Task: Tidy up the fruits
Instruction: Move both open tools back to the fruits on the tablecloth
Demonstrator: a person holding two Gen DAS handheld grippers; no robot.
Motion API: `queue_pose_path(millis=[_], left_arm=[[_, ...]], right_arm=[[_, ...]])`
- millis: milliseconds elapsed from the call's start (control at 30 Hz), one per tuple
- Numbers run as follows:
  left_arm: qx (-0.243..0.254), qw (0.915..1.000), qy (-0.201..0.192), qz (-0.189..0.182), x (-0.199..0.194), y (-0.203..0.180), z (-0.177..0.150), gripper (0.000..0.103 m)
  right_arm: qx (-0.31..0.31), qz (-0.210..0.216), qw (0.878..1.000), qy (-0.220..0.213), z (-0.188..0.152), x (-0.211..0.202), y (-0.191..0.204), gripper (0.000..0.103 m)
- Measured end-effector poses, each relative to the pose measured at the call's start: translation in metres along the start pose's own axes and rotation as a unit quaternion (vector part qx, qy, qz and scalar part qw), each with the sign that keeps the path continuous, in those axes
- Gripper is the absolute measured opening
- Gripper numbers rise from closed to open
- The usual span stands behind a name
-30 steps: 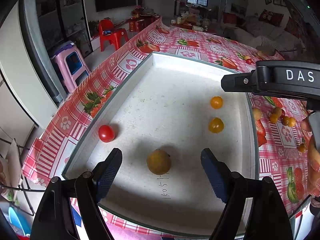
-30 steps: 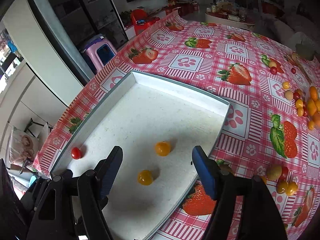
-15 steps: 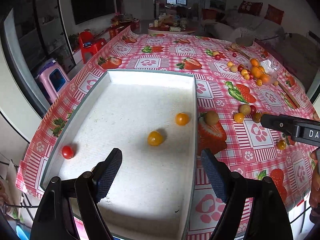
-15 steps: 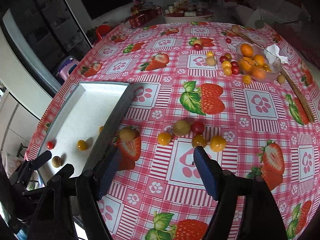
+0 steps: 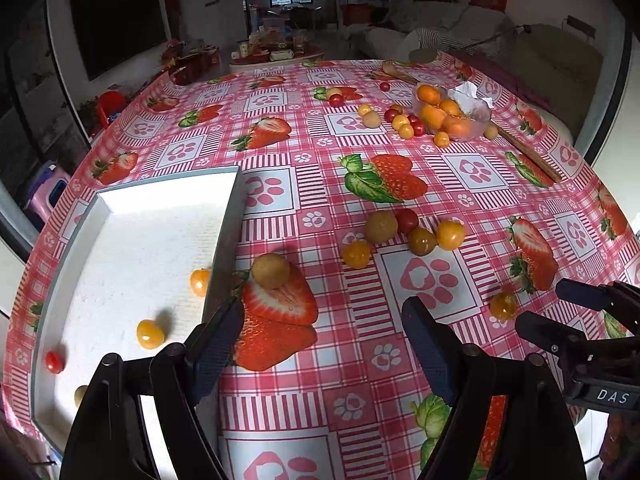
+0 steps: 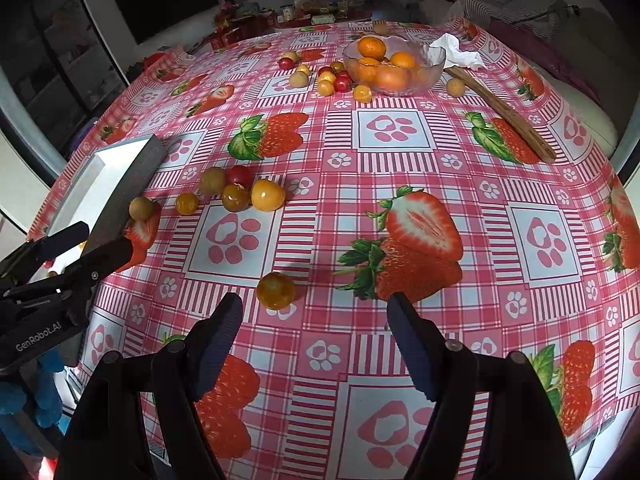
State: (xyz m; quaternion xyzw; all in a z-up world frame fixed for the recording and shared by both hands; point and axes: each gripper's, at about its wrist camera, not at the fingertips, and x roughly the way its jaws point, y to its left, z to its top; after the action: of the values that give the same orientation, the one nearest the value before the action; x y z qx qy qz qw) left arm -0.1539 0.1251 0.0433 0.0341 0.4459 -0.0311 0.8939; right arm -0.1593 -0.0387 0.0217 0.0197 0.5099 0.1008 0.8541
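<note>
Four small fruits lie in the white tray (image 5: 120,248) at the table's left: two orange cherry tomatoes (image 5: 150,334), a red one (image 5: 54,361) and a brownish one at the near edge. By my reading, that is only a start, since far more remain outside on the strawberry-print tablecloth (image 6: 400,208).

A glass bowl (image 6: 394,65) of mandarins stands at the far side, with loose tomatoes just beside it. A middle cluster of five fruits (image 6: 236,192) lies near the tray's right wall, a brownish longan-like fruit (image 5: 271,270) sits right against that wall, and a lone yellow-orange tomato (image 6: 275,290) rests just ahead of the right gripper (image 6: 314,320).

Both the right gripper and the left gripper (image 5: 322,320) are spread wide and hold nothing. The cloth between cluster and bowl is bare, giving free room; the tray's raised wall must be cleared when carrying fruit in.
</note>
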Motion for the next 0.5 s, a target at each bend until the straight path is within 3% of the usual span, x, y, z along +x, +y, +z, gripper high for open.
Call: queue_pose_path(millis=[367, 433, 500], left_arm=[[0.044, 0.9989, 0.017, 0.003, 0.042, -0.019, 0.020, 0.082], [0.038, 0.9989, 0.026, -0.002, 0.048, -0.018, 0.021, 0.070], [0.038, 0.9987, 0.034, -0.001, 0.054, -0.018, 0.023, 0.069]], right_arm=[[-0.026, 0.008, 1.000, -0.002, -0.011, 0.009, 0.004, 0.078], [-0.031, 0.010, 0.999, -0.004, -0.011, 0.011, 0.007, 0.078], [-0.037, 0.008, 0.999, -0.007, -0.010, 0.013, 0.010, 0.078]])
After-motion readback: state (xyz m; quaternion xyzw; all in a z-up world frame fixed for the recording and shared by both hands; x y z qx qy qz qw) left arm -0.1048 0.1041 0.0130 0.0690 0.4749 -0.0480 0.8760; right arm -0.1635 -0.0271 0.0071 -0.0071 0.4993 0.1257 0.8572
